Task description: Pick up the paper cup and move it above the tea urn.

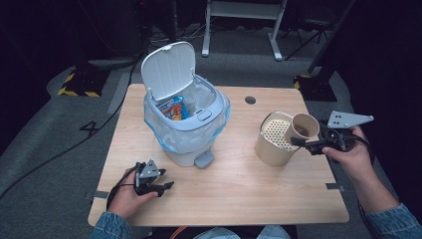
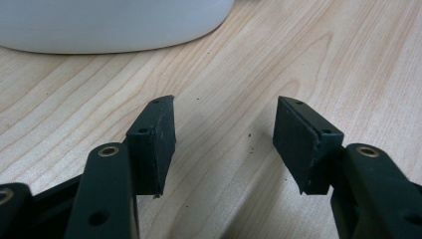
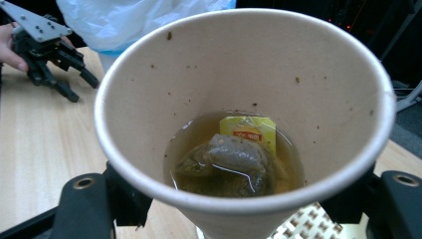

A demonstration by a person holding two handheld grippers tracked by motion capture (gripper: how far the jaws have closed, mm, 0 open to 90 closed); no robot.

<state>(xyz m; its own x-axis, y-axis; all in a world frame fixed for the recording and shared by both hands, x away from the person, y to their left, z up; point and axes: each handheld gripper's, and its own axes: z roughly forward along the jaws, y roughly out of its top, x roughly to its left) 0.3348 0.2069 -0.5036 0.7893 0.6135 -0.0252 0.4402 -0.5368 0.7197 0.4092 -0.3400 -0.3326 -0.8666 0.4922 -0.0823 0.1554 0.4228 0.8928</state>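
Left gripper (image 1: pixel 158 187): near table (image 1: pixel 239 194) edge, jaws apart, idle. Right gripper (image 1: pixel 304 143): clamped on paper cup (image 1: pixel 303 127) (wet tea bag (image 3: pixel 234 162), leftover tea), tilted over perforated strainer bucket (image 1: pixel 275 139). Step: draining; next, tip further. Beyond: open pedal bin (image 1: pixel 186 117).

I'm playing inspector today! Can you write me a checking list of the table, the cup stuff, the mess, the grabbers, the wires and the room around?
Surface: wooden table, bare light wood with a round hole near the far edge.
Job's things: paper cup tilted over the beige strainer bucket, holding tea and a wet teabag.
Clutter: white bin, lid up, blue liner, a colourful packet inside.
Grippers: right gripper shut on the cup; left gripper open, low over the table.
Cables: black cable across the floor.
Surroundings: grey floor, dark room, white frame legs behind.
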